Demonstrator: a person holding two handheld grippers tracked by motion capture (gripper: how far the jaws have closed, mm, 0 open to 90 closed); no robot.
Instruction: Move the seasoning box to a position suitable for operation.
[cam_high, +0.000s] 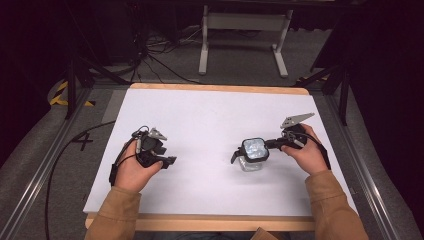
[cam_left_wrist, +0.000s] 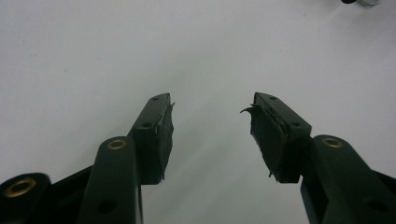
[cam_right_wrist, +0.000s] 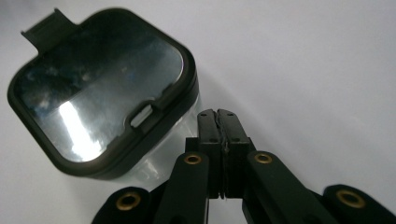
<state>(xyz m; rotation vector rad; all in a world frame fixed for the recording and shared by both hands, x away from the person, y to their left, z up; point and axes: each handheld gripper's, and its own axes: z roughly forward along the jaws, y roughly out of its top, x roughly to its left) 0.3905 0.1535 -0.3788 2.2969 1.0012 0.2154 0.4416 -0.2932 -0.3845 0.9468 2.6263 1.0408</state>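
Closed tongs at the container lid

Clear container (cam_high: 252, 159) with black-rimmed lid (cam_right_wrist: 100, 91) stands just ahead of the right tongs (cam_right_wrist: 218, 113), whose jaws are shut, empty, tips right at the lid's latch side. Likely step: nudging or unlatching the lid; next calls for opening to grip. Left tongs (cam_left_wrist: 210, 105) open, empty, well apart. White tabletop (cam_high: 210, 115); dark room, cables (cam_high: 155, 55), white frame (cam_high: 245, 35) beyond

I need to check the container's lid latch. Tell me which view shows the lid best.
The right gripper view: the lid is close and large, with its black rim, glossy clear panel and both side tabs distinct. The high view shows it small on the clear container beside the right gripper. The left gripper view catches only an unclear sliver at its top edge.
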